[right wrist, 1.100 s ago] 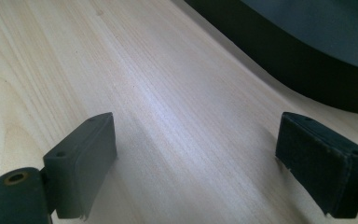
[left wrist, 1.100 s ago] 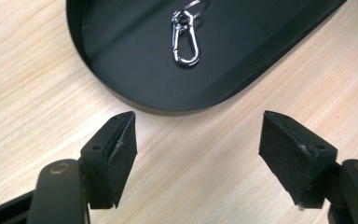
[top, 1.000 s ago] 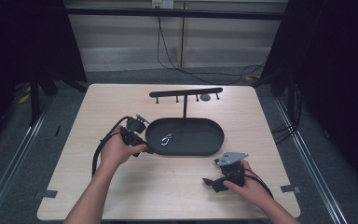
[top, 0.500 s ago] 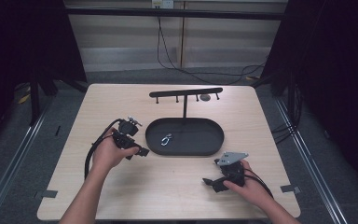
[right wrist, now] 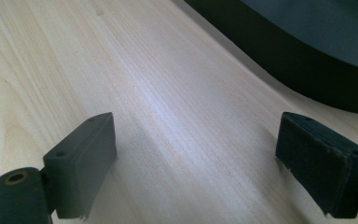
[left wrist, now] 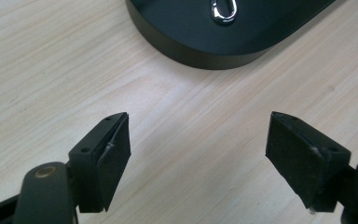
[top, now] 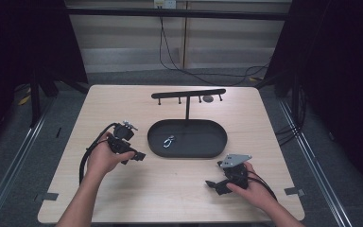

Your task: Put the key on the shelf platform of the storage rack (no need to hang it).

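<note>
High view: left hand-held gripper (top: 139,155) sits on the table (top: 99,109) just beside the left end of the black oval tray (top: 217,142), nose toward it. That lines it up with the small metal clasp (top: 168,141) lying loose in the tray's left half, the nearest thing to grab. Right hand-held gripper (top: 211,184) is parked low at the near right of the table, apart from the tray; looks like standby, keeping out of the left one's path. A black hanger bar (top: 189,94) on a post rises from the tray's far edge with pegs underneath, likely where the clasp goes. Pegs look bare, but too small to be sure.

Left gripper view: left hand-held gripper (left wrist: 198,156) has jaws wide apart, nothing between them, only bare wood below. Tray wall (left wrist: 205,58) is just ahead and the clasp (left wrist: 223,10) sits at the top edge, roughly centred on the gap. Wide opening fits a drop-over pinch on a small flat part.

Right gripper view: right hand-held gripper (right wrist: 196,165) also spread wide and empty, close over the wood. Tray wall (right wrist: 307,74) cuts across the upper right, so it points past the tray's near side, not at the clasp.
</note>
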Tool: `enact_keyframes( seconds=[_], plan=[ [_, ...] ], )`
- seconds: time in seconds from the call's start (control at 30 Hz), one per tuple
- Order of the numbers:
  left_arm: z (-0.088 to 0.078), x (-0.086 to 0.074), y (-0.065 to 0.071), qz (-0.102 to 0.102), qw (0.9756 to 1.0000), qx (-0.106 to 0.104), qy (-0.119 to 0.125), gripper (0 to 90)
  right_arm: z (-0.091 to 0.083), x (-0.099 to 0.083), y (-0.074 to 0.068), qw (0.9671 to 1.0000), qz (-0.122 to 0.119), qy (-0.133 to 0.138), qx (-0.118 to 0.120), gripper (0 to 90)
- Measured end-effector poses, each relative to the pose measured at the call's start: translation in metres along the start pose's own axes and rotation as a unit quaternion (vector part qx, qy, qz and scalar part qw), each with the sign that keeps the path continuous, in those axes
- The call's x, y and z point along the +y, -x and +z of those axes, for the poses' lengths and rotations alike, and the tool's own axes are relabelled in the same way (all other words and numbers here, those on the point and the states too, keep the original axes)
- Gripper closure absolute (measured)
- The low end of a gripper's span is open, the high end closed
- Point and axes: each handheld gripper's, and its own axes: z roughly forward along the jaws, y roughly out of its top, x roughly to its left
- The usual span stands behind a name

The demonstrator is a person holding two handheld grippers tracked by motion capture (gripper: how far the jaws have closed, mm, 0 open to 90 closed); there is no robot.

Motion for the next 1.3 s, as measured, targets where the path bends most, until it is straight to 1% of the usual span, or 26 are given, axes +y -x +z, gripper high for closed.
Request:
enact_keyframes(
  seconds=[0.03,0.13,0.17,0.2,0.3,0.33,0.4,0.43,0.53,0.63,0.77,1.0,1.03,1.1,1.2,1.3],
  plan=[
    [0.000,-0.001,0.000,-0.003,1.0000,0.000,0.002,21.9,0.000,0.000,0.000,1.0000,0.000,0.000,0.000,11.5],
    [-0.001,-0.005,-0.003,0.001,1.0000,-0.004,0.001,22.0,0.000,0.000,0.000,1.0000,0.000,0.000,0.000,11.6],
    [0.000,-0.007,-0.003,-0.003,1.0000,-0.004,0.001,22.0,0.000,0.000,0.000,1.0000,-0.001,0.000,0.000,11.6],
    [0.000,-0.008,-0.004,-0.001,1.0000,-0.004,0.000,22.0,0.000,0.000,0.000,1.0000,0.000,0.000,0.000,11.5],
    [0.000,-0.013,-0.006,-0.007,1.0000,-0.004,0.002,22.0,0.000,0.000,0.000,1.0000,0.000,0.000,0.000,11.6],
    [0.000,-0.014,-0.007,-0.004,1.0000,-0.005,0.002,22.0,0.000,0.000,0.000,1.0000,0.000,0.000,0.000,11.6],
    [0.000,-0.018,-0.008,-0.009,0.9999,-0.005,0.003,22.0,0.000,0.000,0.000,1.0000,0.000,0.000,0.000,11.6],
    [0.000,-0.019,-0.009,-0.007,1.0000,-0.005,0.002,22.1,0.000,0.000,0.000,1.0000,0.000,0.000,0.000,11.6],
    [0.001,-0.025,-0.010,-0.015,0.9999,-0.006,0.005,22.1,0.000,0.000,0.000,1.0000,-0.001,0.000,0.000,11.5],
    [0.000,-0.030,-0.013,-0.014,0.9999,-0.004,0.005,22.1,0.000,0.000,0.000,1.0000,0.000,0.000,0.000,11.5],
    [0.000,-0.037,-0.015,-0.020,0.9997,-0.005,0.009,22.1,0.000,0.000,0.000,1.0000,0.000,0.000,0.000,11.5],
    [0.003,-0.050,-0.017,-0.017,0.9998,-0.007,0.004,22.4,0.000,0.000,0.000,1.0000,0.001,0.000,0.000,11.5],
    [0.004,-0.051,-0.017,-0.021,0.9997,-0.008,0.005,22.4,0.000,0.000,0.000,1.0000,0.001,0.000,0.000,11.5],
    [0.004,-0.054,-0.018,-0.019,0.9997,-0.011,0.005,22.2,0.000,0.000,0.000,1.0000,0.001,0.000,0.000,11.5],
    [0.004,-0.057,-0.018,-0.022,0.9997,-0.010,0.005,22.2,0.000,0.000,0.000,1.0000,0.001,0.000,0.000,11.6],
    [0.003,-0.060,-0.019,-0.019,0.9997,-0.010,0.007,22.2,0.000,0.000,0.000,1.0000,0.001,0.000,0.000,11.5]
  ],
)
